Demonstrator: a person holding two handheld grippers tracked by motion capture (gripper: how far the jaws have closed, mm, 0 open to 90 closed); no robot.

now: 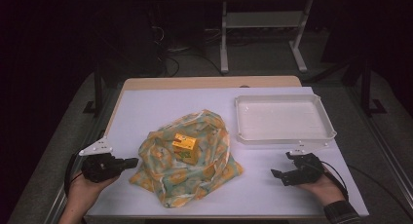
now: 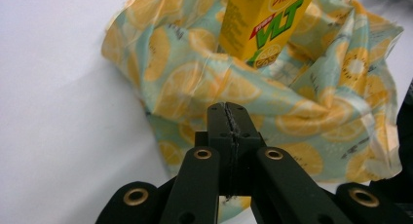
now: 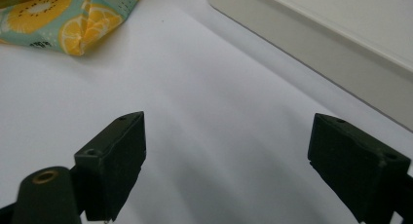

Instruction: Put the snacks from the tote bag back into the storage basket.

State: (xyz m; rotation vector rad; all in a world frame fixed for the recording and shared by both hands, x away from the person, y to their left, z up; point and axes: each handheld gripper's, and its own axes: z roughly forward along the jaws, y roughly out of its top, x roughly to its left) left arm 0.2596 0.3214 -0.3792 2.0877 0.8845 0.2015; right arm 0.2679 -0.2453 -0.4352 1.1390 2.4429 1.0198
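A yellow drink carton (image 1: 185, 148) stands on a crumpled cloth (image 1: 209, 131) printed with orange slices, in the middle of the white table. My left gripper (image 1: 132, 161) lies level at the cloth's left edge, pointing at it. In the left gripper view its jaws (image 2: 228, 118) are pressed together with no cloth showing between them; the cloth (image 2: 195, 87) and the carton (image 2: 263, 24) rise just beyond. My right gripper (image 1: 282, 164) rests on the table to the right of the cloth. Its jaws (image 3: 226, 146) stand wide apart over bare table, with a cloth corner (image 3: 53, 19) farther off.
A white empty tray (image 1: 285, 139) sits at the back right, just beyond the right gripper; its wall (image 3: 311, 39) runs across the right gripper view. Bare white table surface (image 1: 146, 107) lies behind the cloth. The table's front edge is close to both hands.
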